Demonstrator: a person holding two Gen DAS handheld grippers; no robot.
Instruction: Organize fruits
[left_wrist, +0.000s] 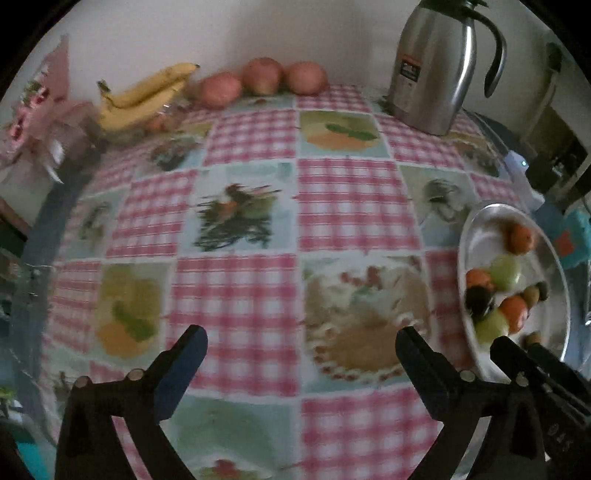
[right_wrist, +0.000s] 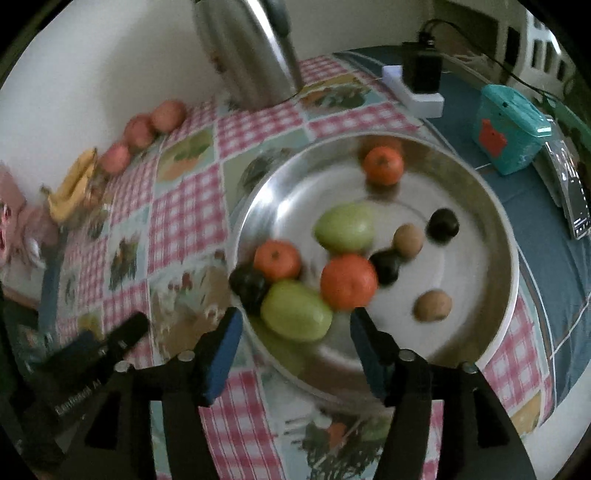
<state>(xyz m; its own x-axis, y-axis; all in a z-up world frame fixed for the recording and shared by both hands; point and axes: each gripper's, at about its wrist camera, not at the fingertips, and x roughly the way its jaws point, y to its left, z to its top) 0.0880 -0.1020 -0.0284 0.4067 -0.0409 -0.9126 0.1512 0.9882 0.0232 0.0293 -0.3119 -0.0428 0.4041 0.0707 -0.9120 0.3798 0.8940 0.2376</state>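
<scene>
Item: metal tray (right_wrist: 491, 236), my landmark, holding tangerines, green fruits, and what may be kiwis.

I keep the right gripper (right_wrist: 295, 332) released, empty, above its near rim, ready for the green fruit (right_wrist: 295, 310).

Left gripper (left_wrist: 301, 350): wide, empty, beside the tray.
</scene>
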